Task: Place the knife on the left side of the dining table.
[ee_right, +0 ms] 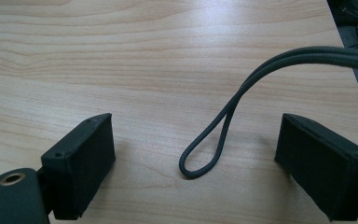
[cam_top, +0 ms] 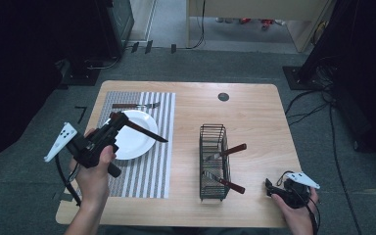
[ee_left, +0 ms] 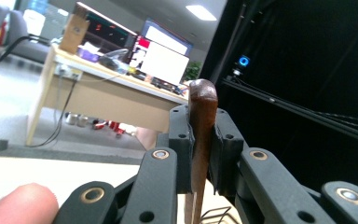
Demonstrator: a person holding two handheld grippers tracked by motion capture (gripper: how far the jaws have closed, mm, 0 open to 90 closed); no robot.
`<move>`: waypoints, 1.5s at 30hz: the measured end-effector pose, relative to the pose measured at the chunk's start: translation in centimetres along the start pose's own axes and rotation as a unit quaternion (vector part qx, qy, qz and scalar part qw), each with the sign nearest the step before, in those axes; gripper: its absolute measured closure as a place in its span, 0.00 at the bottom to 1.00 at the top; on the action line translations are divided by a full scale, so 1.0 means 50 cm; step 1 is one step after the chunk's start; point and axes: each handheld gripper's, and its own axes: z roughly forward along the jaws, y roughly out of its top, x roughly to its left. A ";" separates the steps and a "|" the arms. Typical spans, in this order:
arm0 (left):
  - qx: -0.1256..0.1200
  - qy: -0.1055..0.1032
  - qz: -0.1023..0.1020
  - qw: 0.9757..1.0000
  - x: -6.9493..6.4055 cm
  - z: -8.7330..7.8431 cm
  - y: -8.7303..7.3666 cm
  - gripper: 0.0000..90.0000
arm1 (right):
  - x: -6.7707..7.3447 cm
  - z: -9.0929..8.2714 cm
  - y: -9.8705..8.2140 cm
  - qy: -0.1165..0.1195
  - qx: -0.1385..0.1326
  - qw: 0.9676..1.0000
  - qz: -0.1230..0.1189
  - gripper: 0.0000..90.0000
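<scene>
At the near right corner of the table (cam_top: 254, 105), the right gripper (cam_top: 272, 188) is resting low on the wood with its jaws standing wide apart and holding nothing; a loop of its cable (ee_right: 223, 126) is lying on the table between them. A little farther, in the middle right, a wire basket (cam_top: 213, 161) is holding two pieces of cutlery with brown handles. At the near left, the left gripper (cam_top: 115, 122) is hanging above the striped mat (cam_top: 152, 147), and its jaws are pressing closed on the brown wooden handle of a knife (cam_top: 144, 131). The blade is pointing right, over the edge of the white plate (cam_top: 134, 139). Beyond the plate, a fork (cam_top: 134, 105) is lying on the far end of the mat.
</scene>
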 end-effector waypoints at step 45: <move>0.045 0.217 -0.214 0.951 0.254 -0.172 -0.262 0.80 | 0.002 0.001 0.001 -0.002 -0.001 1.000 0.001 0.13</move>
